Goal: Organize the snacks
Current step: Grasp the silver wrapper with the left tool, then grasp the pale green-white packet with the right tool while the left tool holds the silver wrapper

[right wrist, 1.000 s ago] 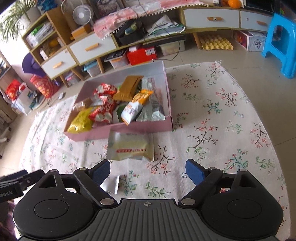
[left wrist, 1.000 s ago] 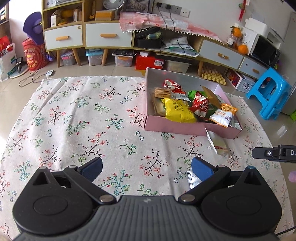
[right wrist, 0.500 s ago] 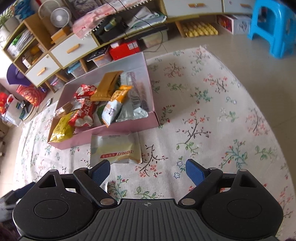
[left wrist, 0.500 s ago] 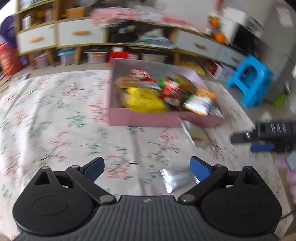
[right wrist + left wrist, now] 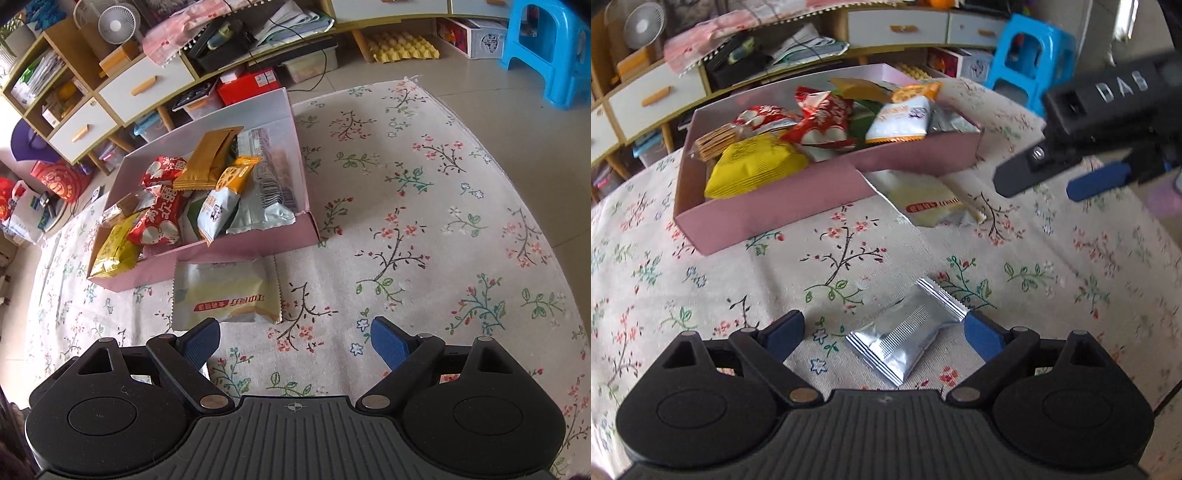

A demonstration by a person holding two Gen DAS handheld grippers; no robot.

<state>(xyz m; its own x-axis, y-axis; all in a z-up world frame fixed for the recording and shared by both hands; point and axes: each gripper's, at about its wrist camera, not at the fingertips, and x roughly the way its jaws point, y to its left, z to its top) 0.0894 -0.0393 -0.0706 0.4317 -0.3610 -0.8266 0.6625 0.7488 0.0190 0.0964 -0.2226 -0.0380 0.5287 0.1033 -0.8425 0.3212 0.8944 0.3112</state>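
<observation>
A small silver foil packet [image 5: 908,331] lies on the floral cloth between the blue pads of my left gripper [image 5: 884,334], whose jaws are closing; the pads stand apart from the packet. A pink box [image 5: 768,206] [image 5: 236,251] holds several snack bags. A pale yellow snack bag [image 5: 925,201] [image 5: 227,293] lies on the cloth against the box's near wall. My right gripper [image 5: 295,341] hovers open just short of that bag, nothing between its fingers; it also shows at the upper right of the left wrist view, right gripper [image 5: 1097,162].
The floral cloth [image 5: 424,221] covers the table, with bare cloth to the right of the box. Beyond the table edge stand a blue stool [image 5: 550,48], a low cabinet with drawers [image 5: 144,88] and floor clutter.
My left gripper swung right and down until the silver packet came between its pads, and its jaws narrowed slightly. The right gripper sank a little toward the pale yellow bag.
</observation>
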